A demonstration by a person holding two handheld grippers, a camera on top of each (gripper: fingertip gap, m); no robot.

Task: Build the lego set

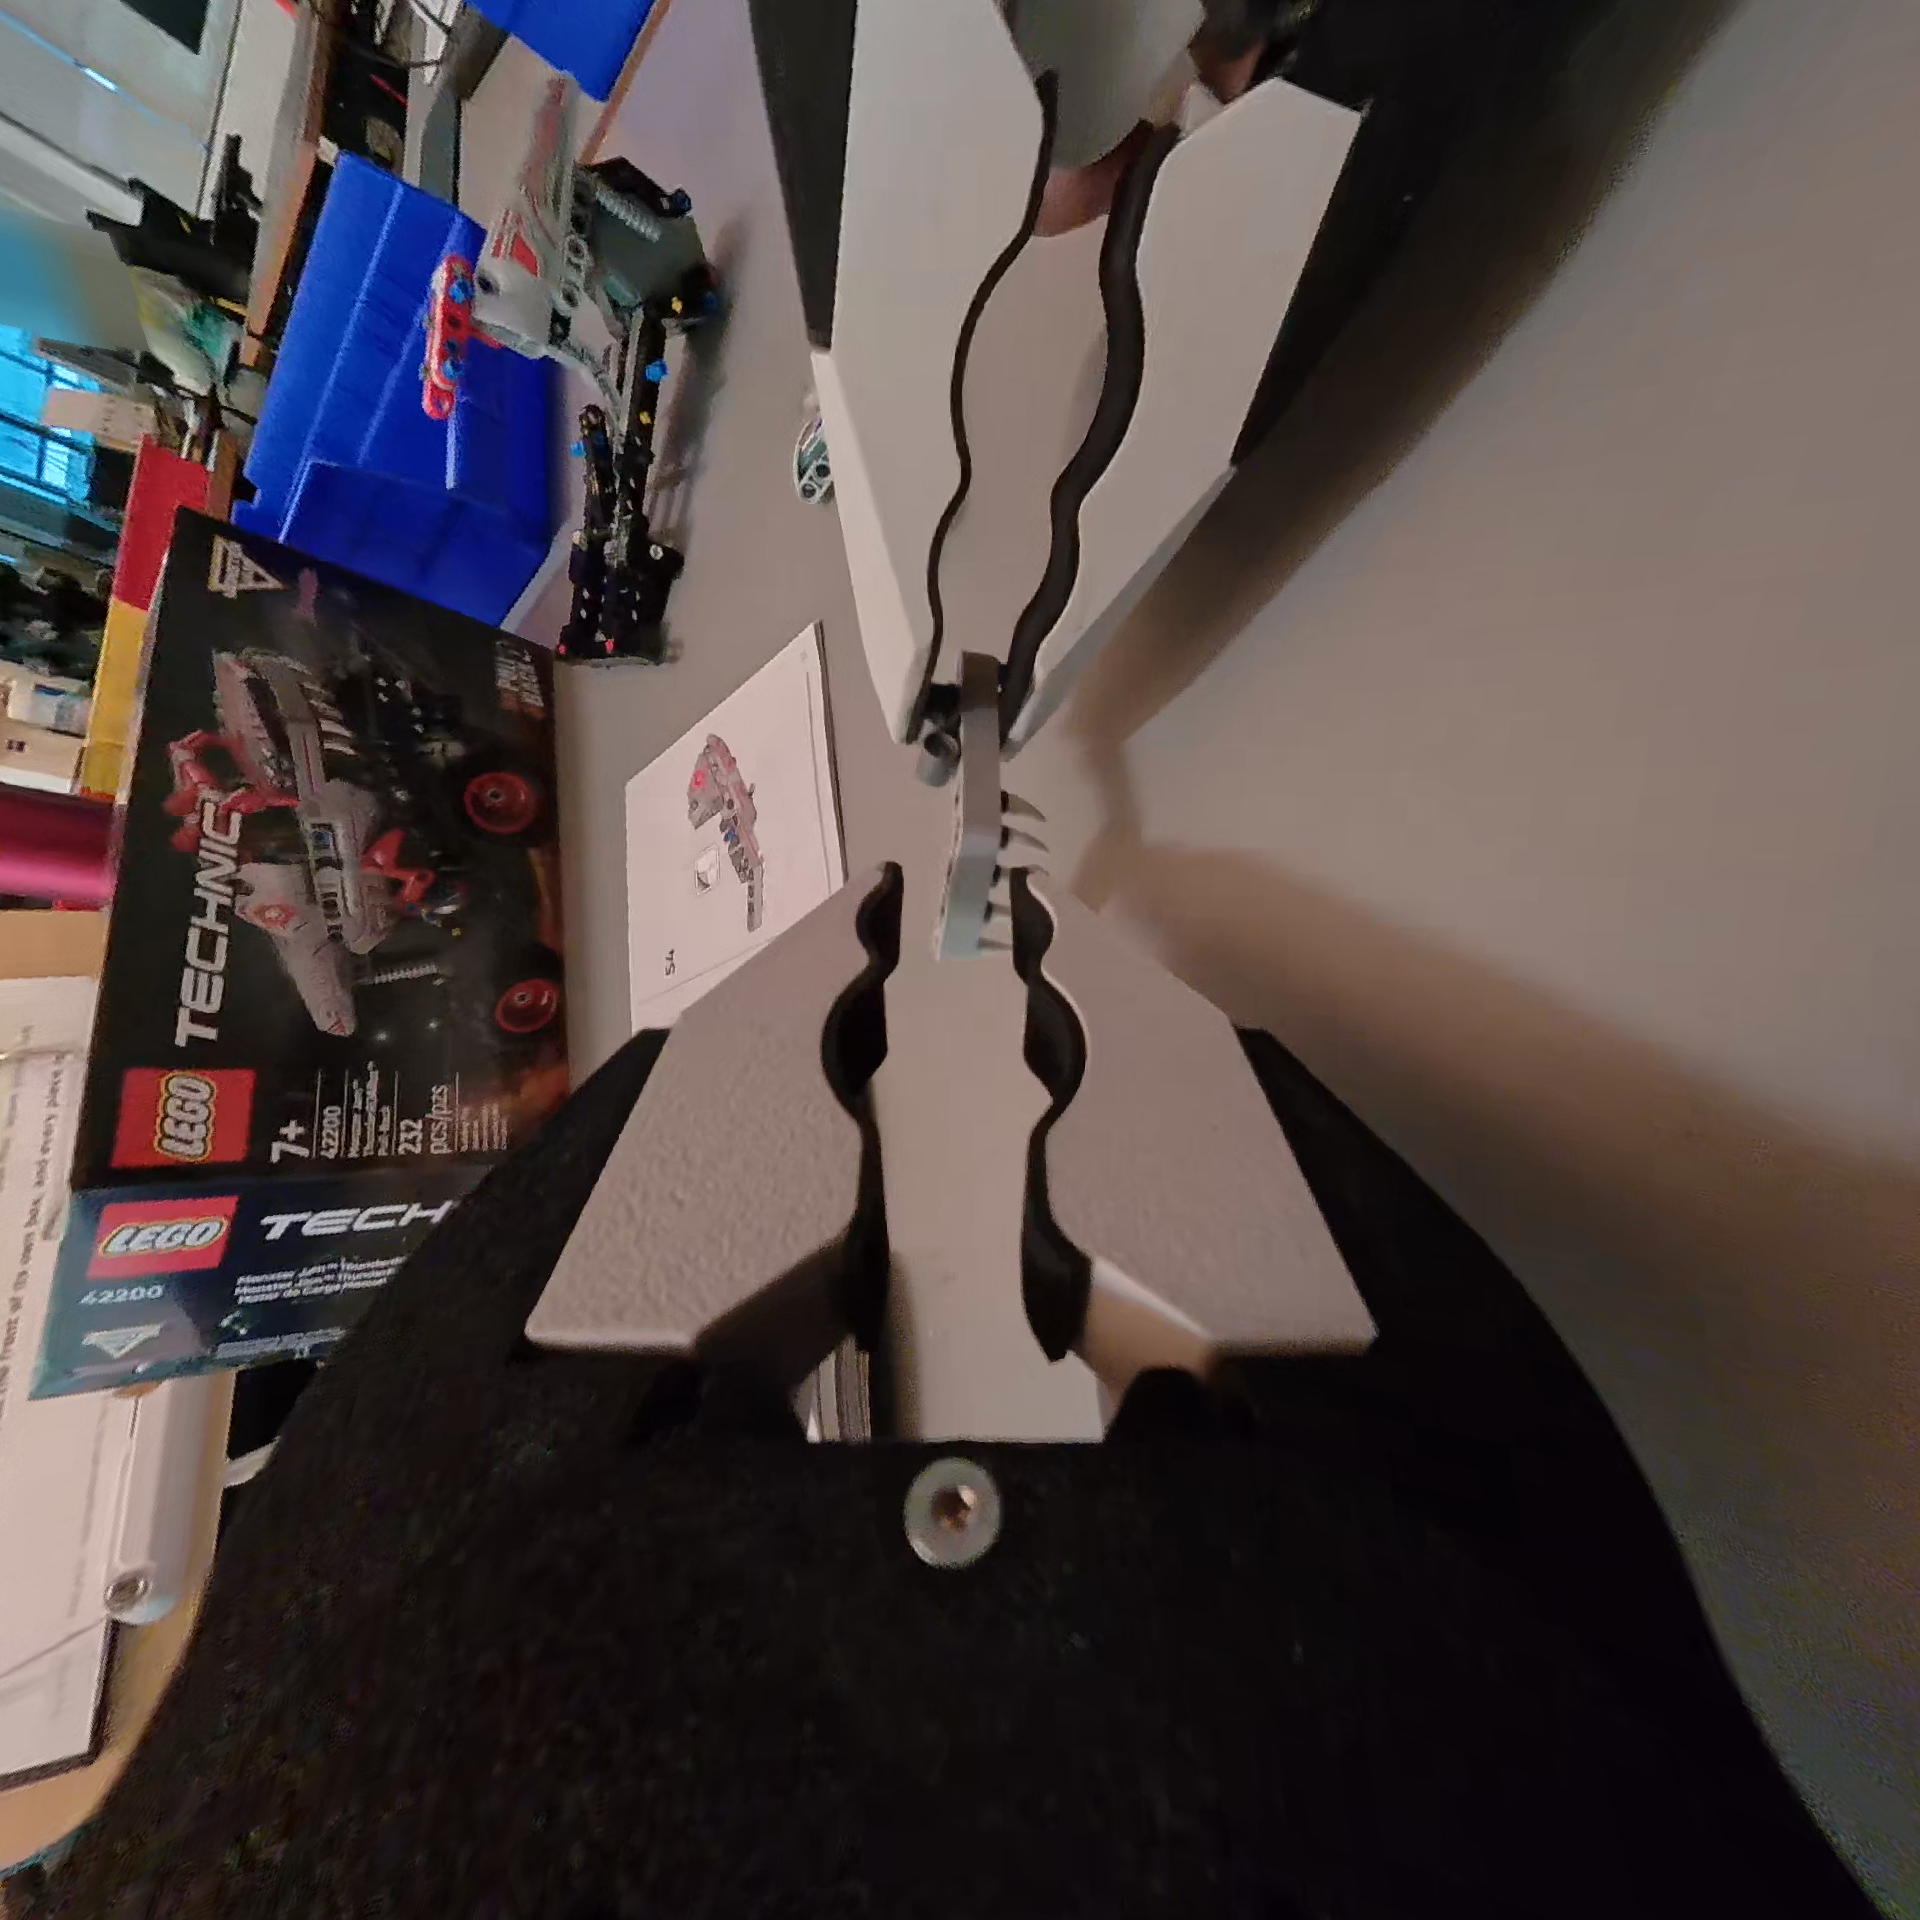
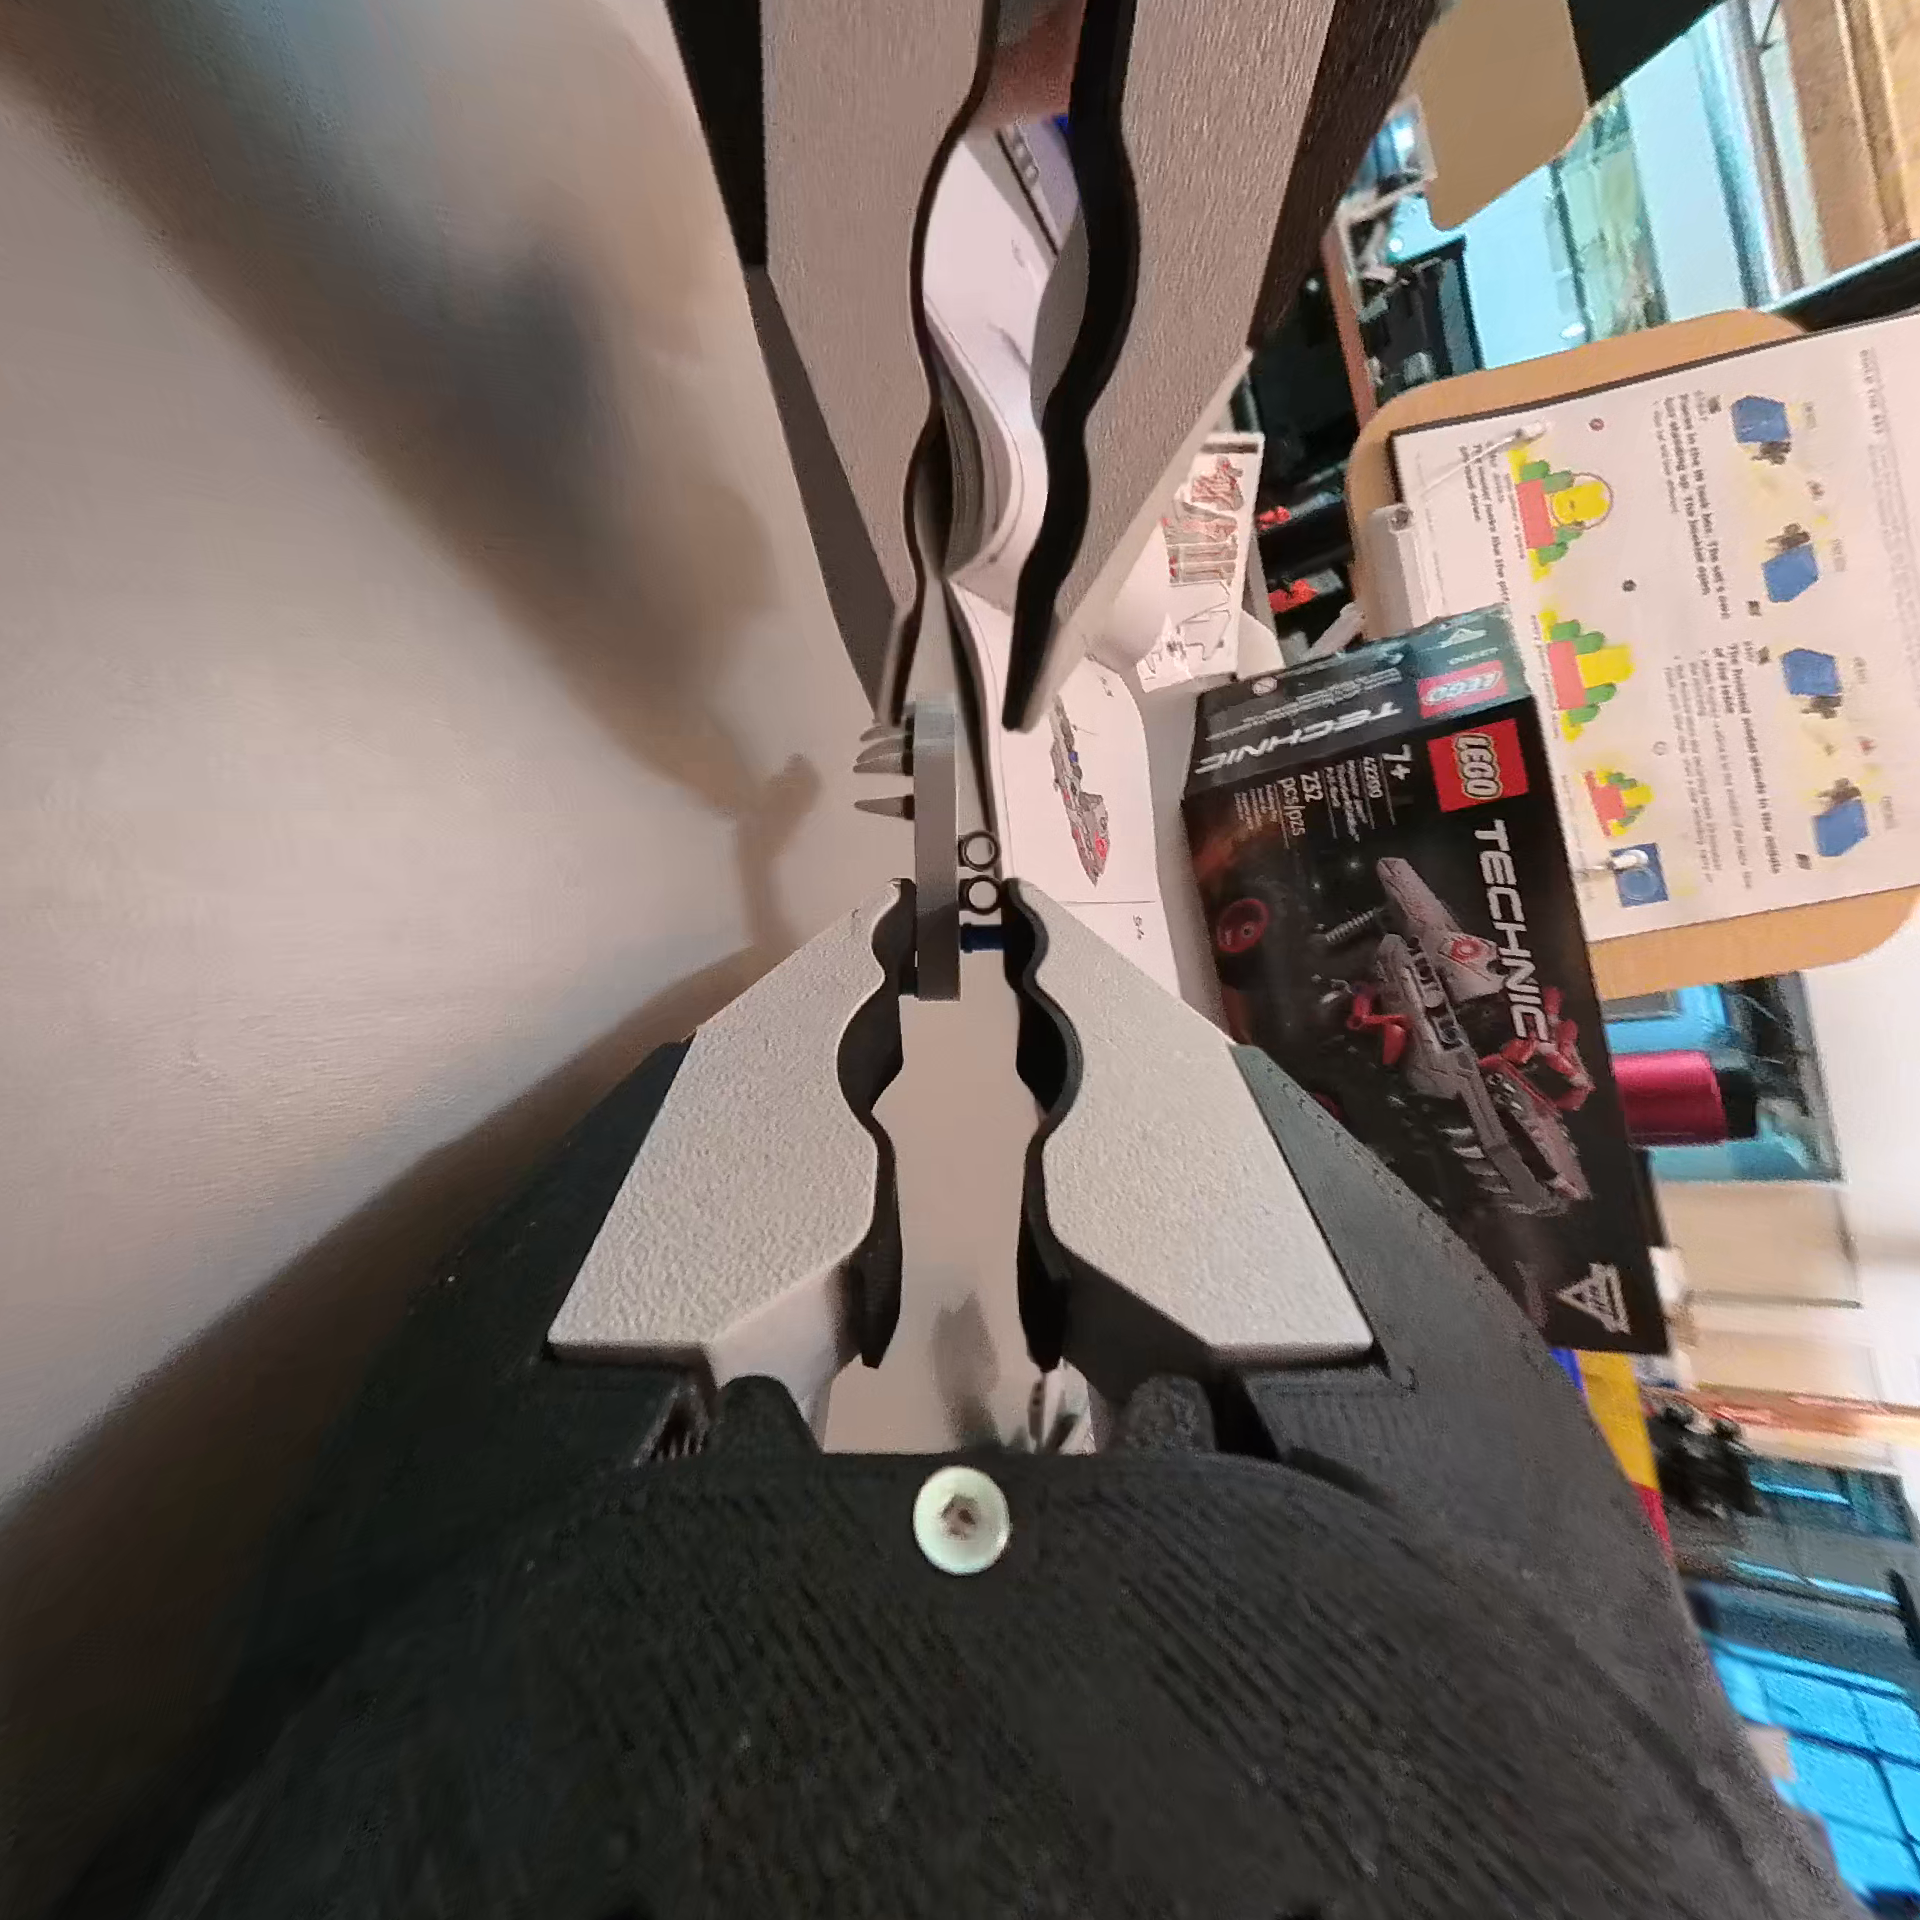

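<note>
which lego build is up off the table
The grey toothed strip in the right gripper; the grey-white body and black frame sit on the table.

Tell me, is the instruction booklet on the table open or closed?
Open. The instruction booklet lies flat on the table showing an inside page with a build diagram, beside the set's box.

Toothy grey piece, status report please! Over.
Right gripper shut on toothed grey piece. Left gripper open, tips either side of its free end. Nothing blocking in between.
</note>
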